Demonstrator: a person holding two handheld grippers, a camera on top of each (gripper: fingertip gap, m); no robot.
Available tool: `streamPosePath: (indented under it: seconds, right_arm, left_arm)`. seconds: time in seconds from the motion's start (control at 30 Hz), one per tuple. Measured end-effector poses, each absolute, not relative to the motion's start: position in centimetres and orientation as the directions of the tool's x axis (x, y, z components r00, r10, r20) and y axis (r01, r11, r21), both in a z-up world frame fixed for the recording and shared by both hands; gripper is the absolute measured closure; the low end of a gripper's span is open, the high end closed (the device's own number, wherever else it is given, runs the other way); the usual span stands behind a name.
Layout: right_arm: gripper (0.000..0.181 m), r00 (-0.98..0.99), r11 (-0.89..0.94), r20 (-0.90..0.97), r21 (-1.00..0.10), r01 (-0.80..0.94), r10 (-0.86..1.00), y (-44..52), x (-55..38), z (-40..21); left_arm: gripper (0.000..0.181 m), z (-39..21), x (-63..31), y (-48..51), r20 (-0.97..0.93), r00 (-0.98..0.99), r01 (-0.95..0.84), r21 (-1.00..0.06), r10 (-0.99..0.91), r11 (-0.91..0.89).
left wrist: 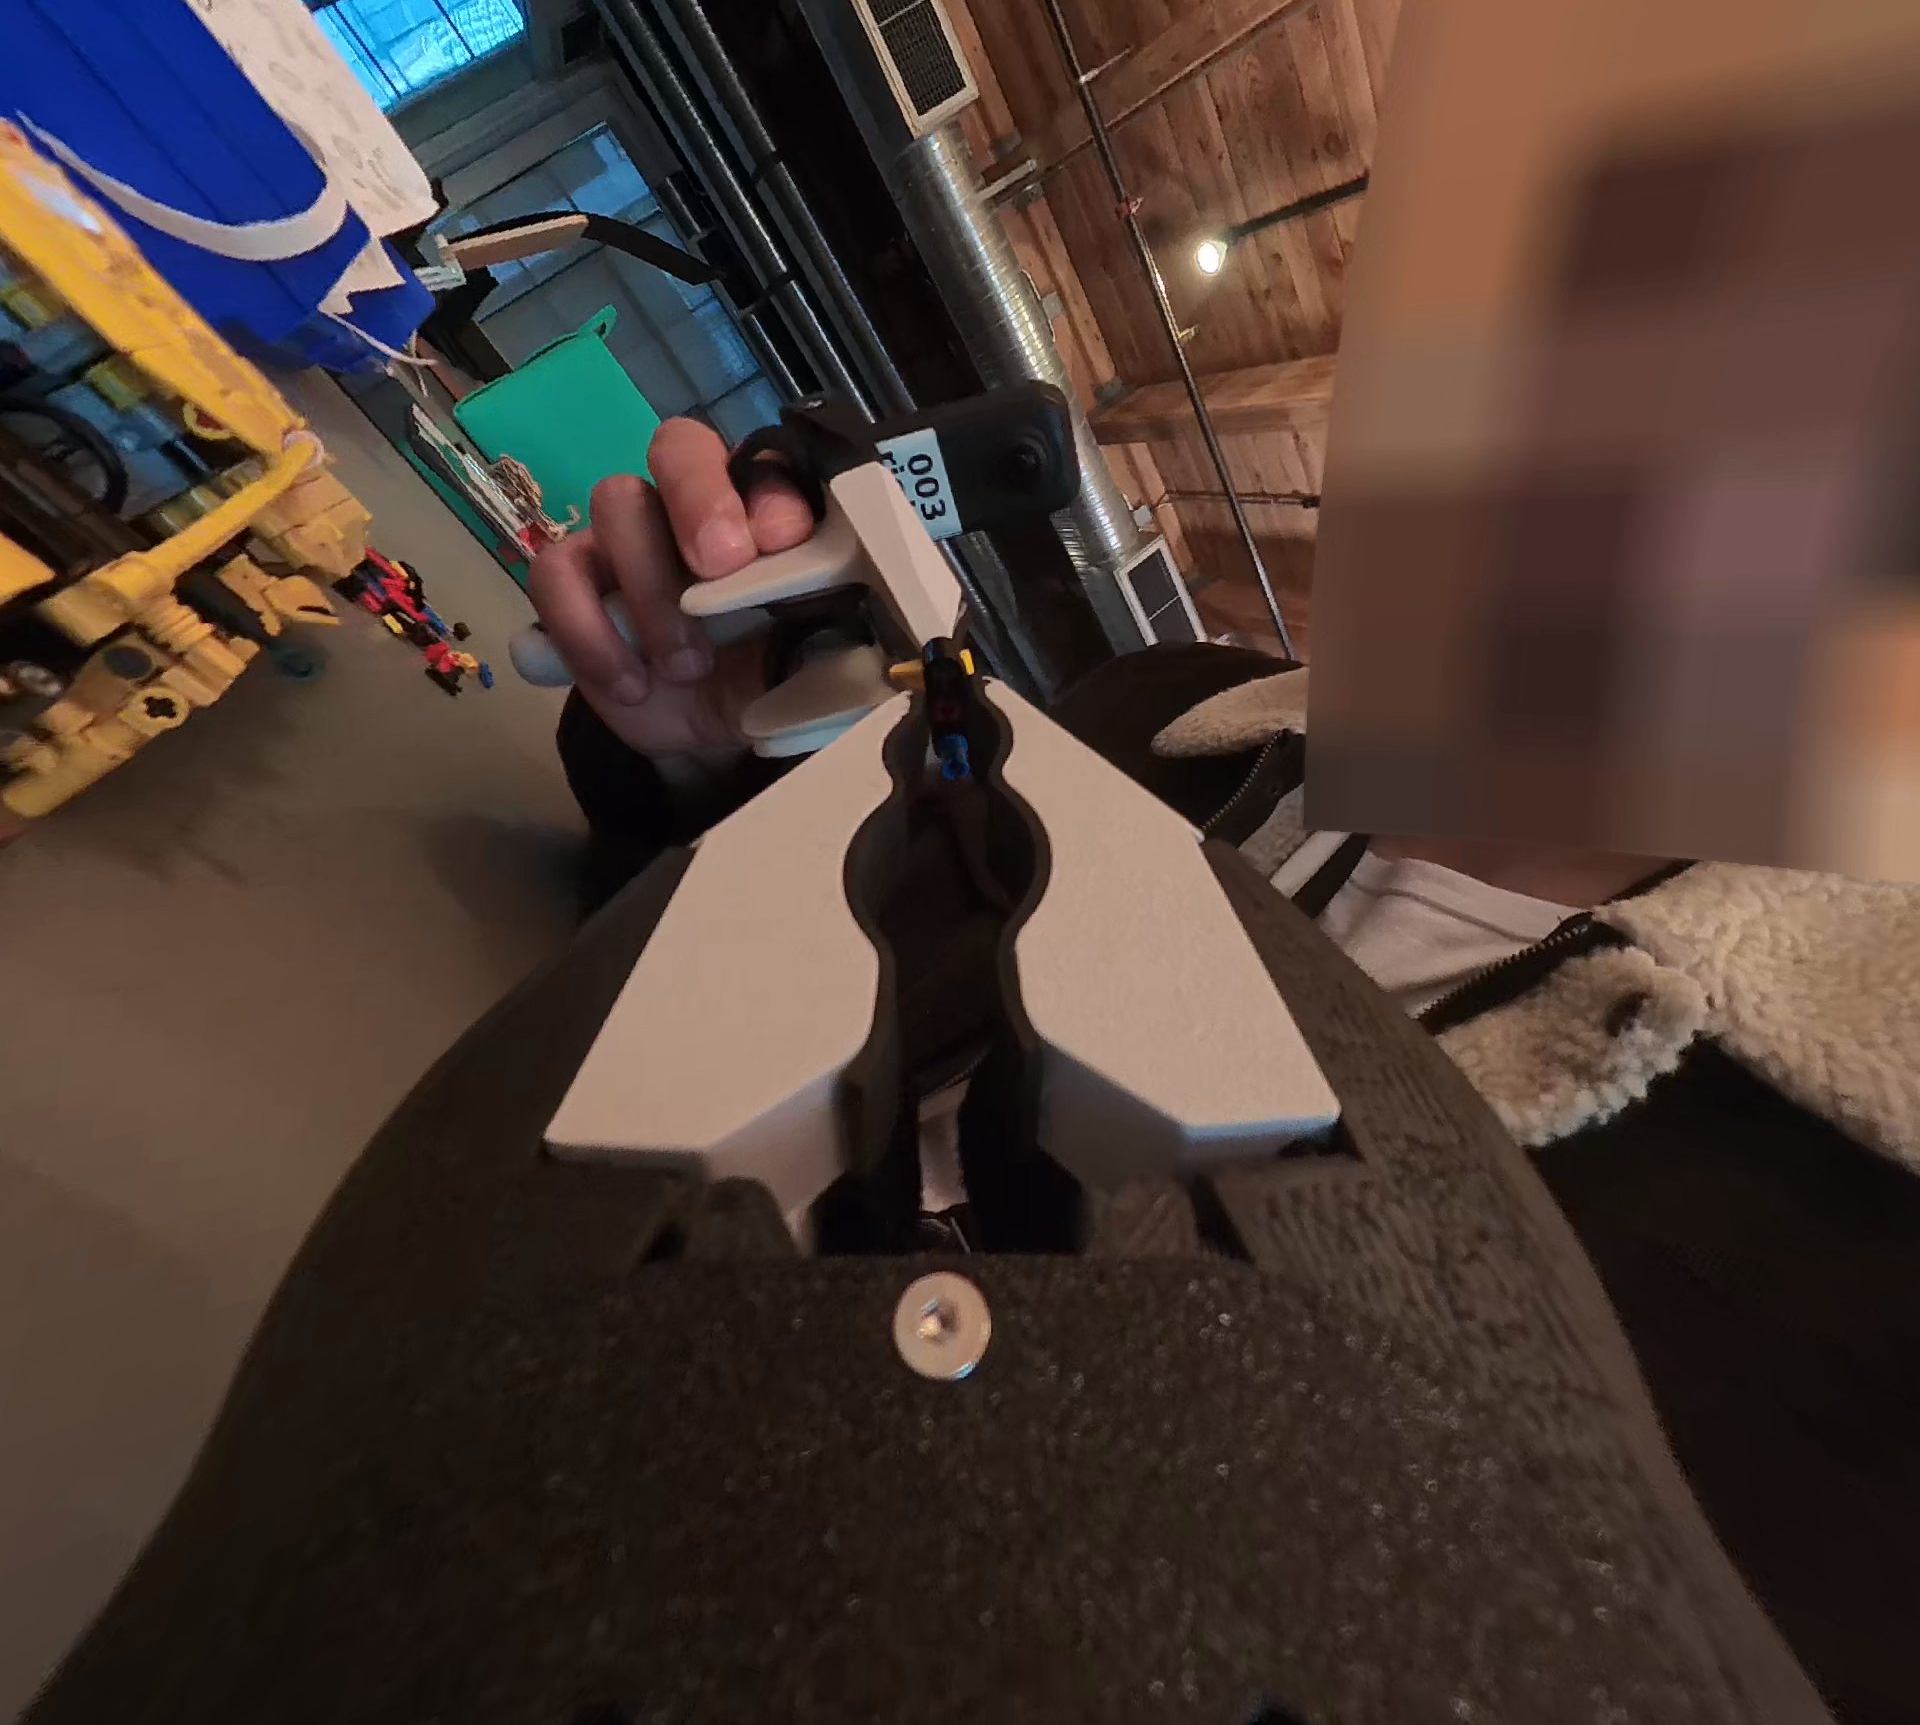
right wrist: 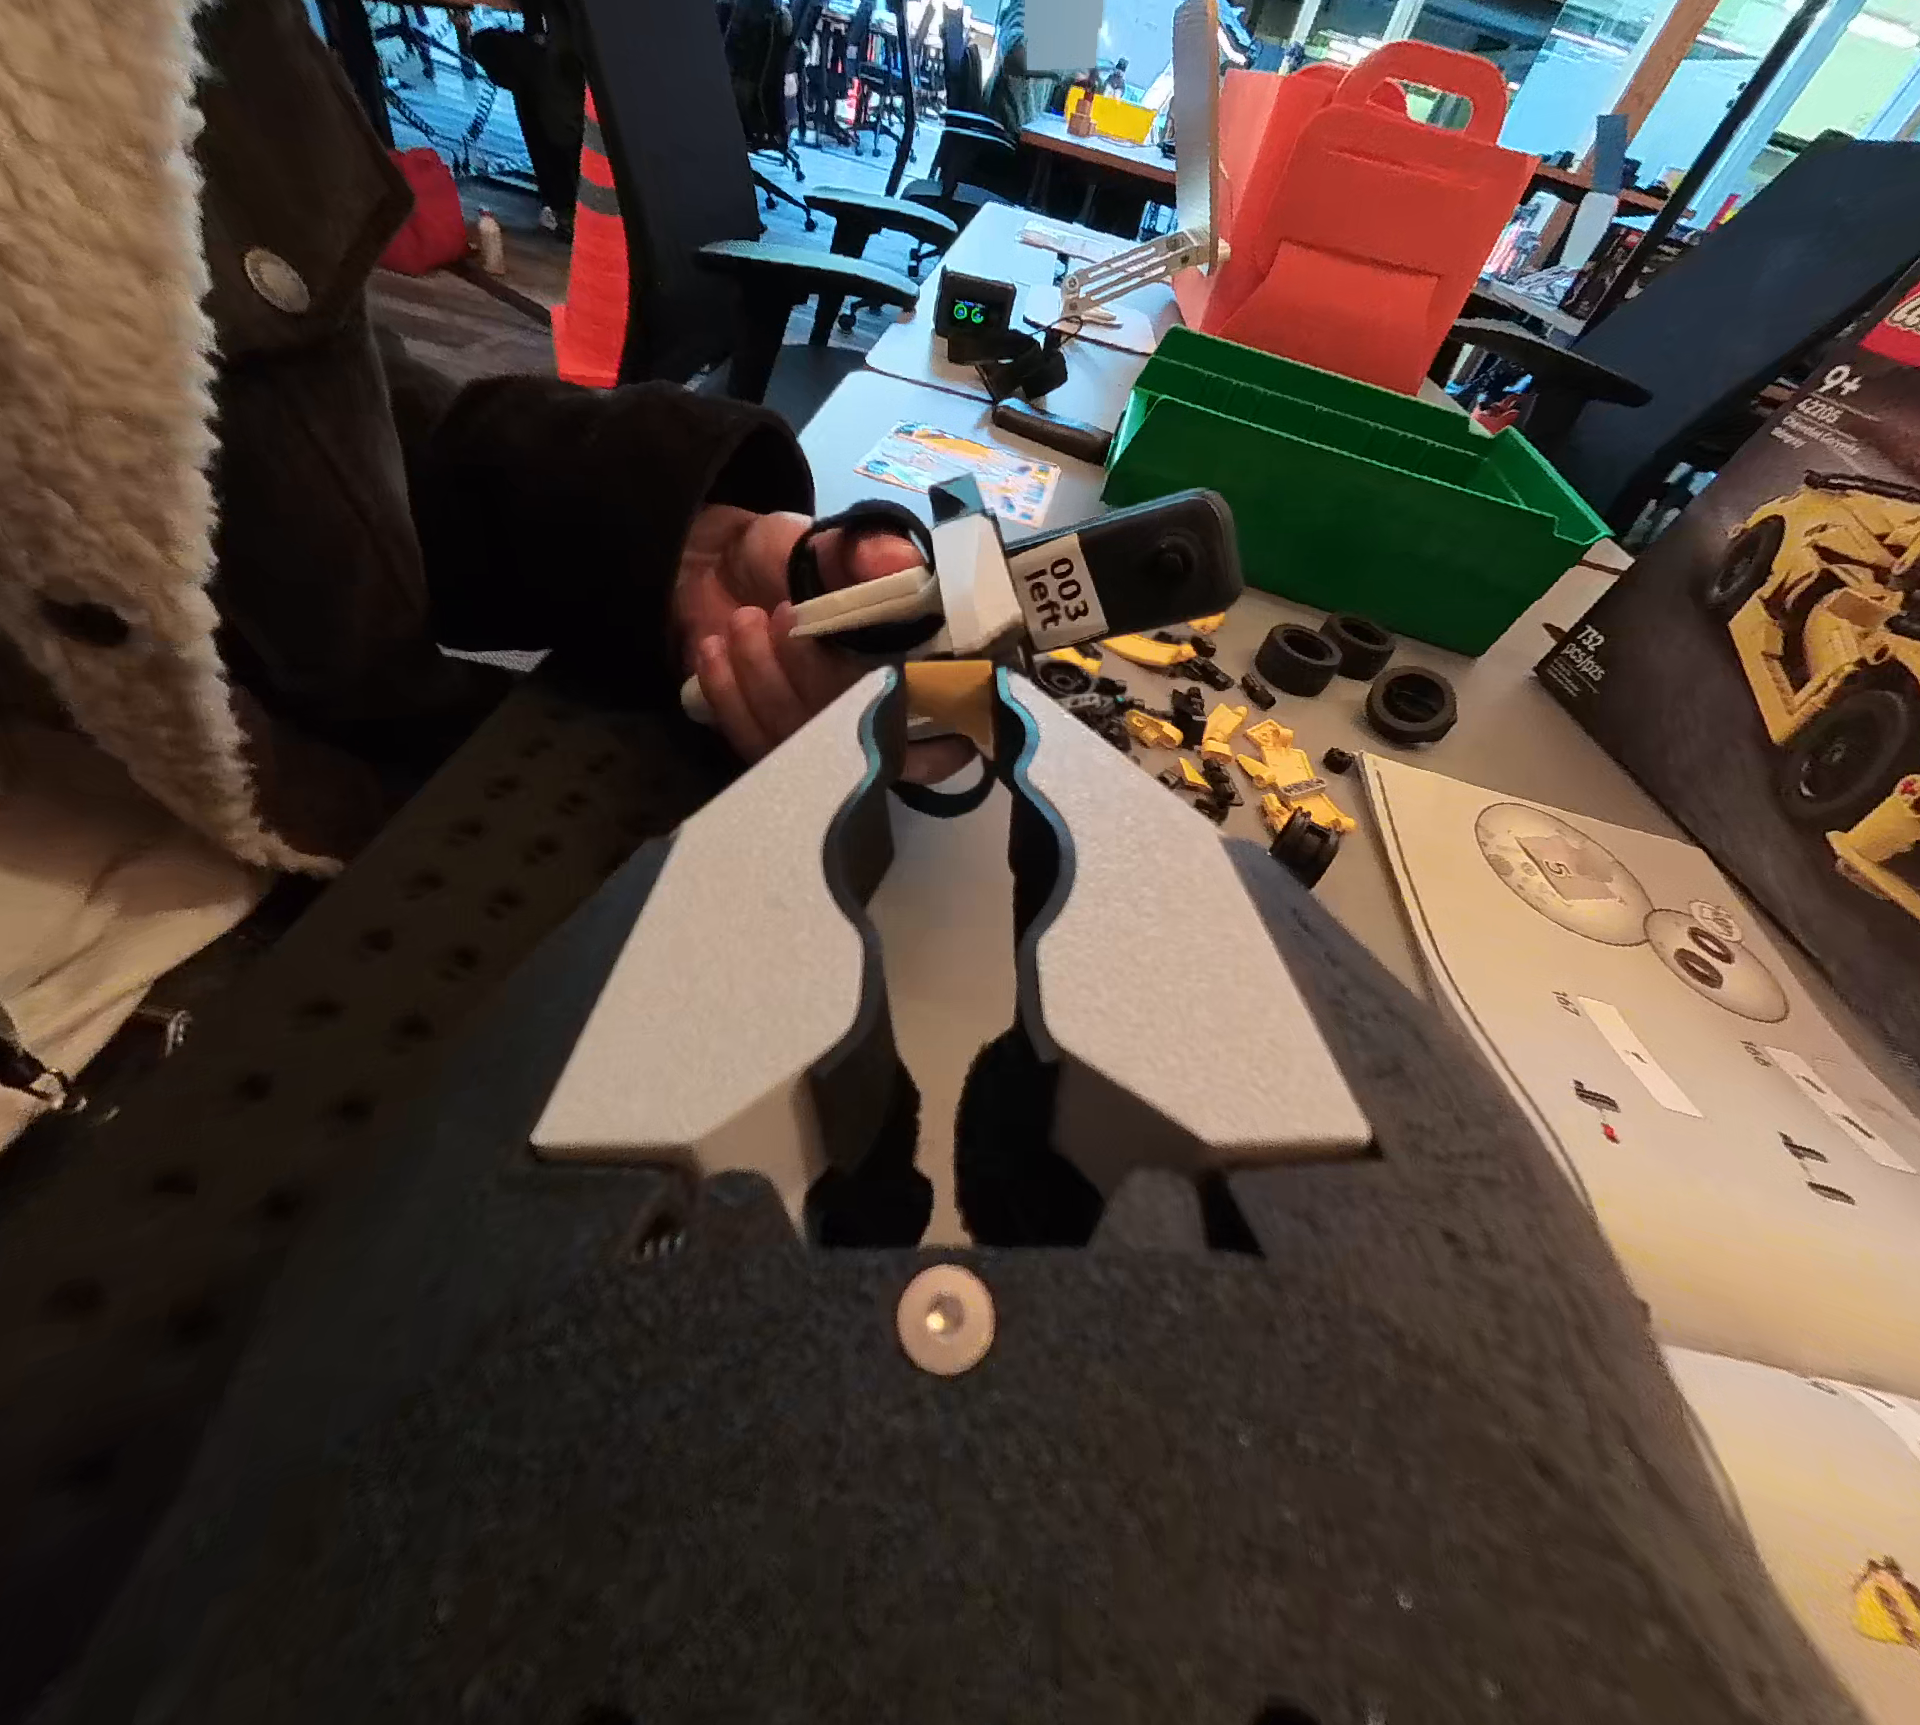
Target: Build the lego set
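Observation:
In the left wrist view my left gripper (left wrist: 948,704) is shut on a small black lego piece (left wrist: 943,688) with a blue pin and yellow bits at its top. My right gripper (left wrist: 940,626), held by a hand, meets that piece from above. In the right wrist view my right gripper (right wrist: 945,683) is shut on a yellow lego piece (right wrist: 940,701). The left gripper's body (right wrist: 977,595) and the hand holding it sit just behind that piece. Both grippers are held up in the air, tip to tip, close to the person's chest.
Loose yellow and black lego pieces (right wrist: 1226,740) and black tyres (right wrist: 1299,657) lie on the grey table. A green bin (right wrist: 1351,480), a red bag (right wrist: 1351,221), the open instruction booklet (right wrist: 1610,1000) and the lego box (right wrist: 1818,636) stand to the right. My two grippers' fingertips are within a few centimetres of each other.

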State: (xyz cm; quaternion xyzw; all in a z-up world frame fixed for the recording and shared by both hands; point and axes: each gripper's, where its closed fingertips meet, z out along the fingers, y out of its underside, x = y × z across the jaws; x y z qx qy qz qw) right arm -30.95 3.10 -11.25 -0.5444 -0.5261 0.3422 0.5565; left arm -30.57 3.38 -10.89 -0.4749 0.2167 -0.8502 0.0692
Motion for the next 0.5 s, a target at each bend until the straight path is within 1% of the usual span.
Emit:
streamPosePath:
  seconds: [0.07,0.1,0.17,0.23,0.3,0.33,0.43,0.5]
  right_arm:
    - [0.167,0.219,0.141,0.176,-0.976,0.168,0.96,3.2,-30.8,-11.0]
    - [0.167,0.223,0.102,0.133,-0.984,0.143,0.966,3.3,-30.7,-10.8]
    - [0.167,0.24,-0.044,-0.021,-0.995,0.091,0.97,3.9,-30.5,-10.7]
    - [0.167,0.218,-0.218,-0.21,-0.976,0.012,0.953,4.3,-30.3,-10.4]
    - [0.167,0.187,-0.373,-0.378,-0.926,-0.06,0.907,4.8,-30.1,-10.1]
    - [0.167,0.163,-0.443,-0.452,-0.892,-0.09,0.877,5.0,-29.9,-10.1]
    - [0.167,0.087,-0.617,-0.628,-0.777,-0.125,0.773,5.5,-29.5,-10.7]
    - [0.167,0.043,-0.699,-0.709,-0.702,-0.136,0.704,5.7,-29.4,-11.2]
  left_arm:
    - [0.175,-10.7,-30.6,3.3,0.764,-0.532,-0.065,-0.467,-0.365,-0.882]
    - [0.175,-10.6,-30.6,3.4,0.753,-0.513,-0.042,-0.501,-0.412,-0.864]
    - [0.175,-10.5,-30.4,3.2,0.696,-0.442,0.015,-0.625,-0.566,-0.78]
    - [0.174,-10.4,-30.0,3.0,0.574,-0.328,0.076,-0.775,-0.75,-0.627]
    - [0.174,-10.7,-29.7,3.7,0.411,-0.151,0.12,-0.895,-0.899,-0.43]
    - [0.174,-10.6,-29.8,4.1,0.322,-0.071,0.14,-0.934,-0.944,-0.329]
    - [0.174,-10.4,-30.1,4.9,0.089,0.118,0.144,-0.987,-0.989,-0.072]
    - [0.174,-10.5,-29.9,4.7,0.012,0.153,0.125,-0.992,-0.988,0.007]
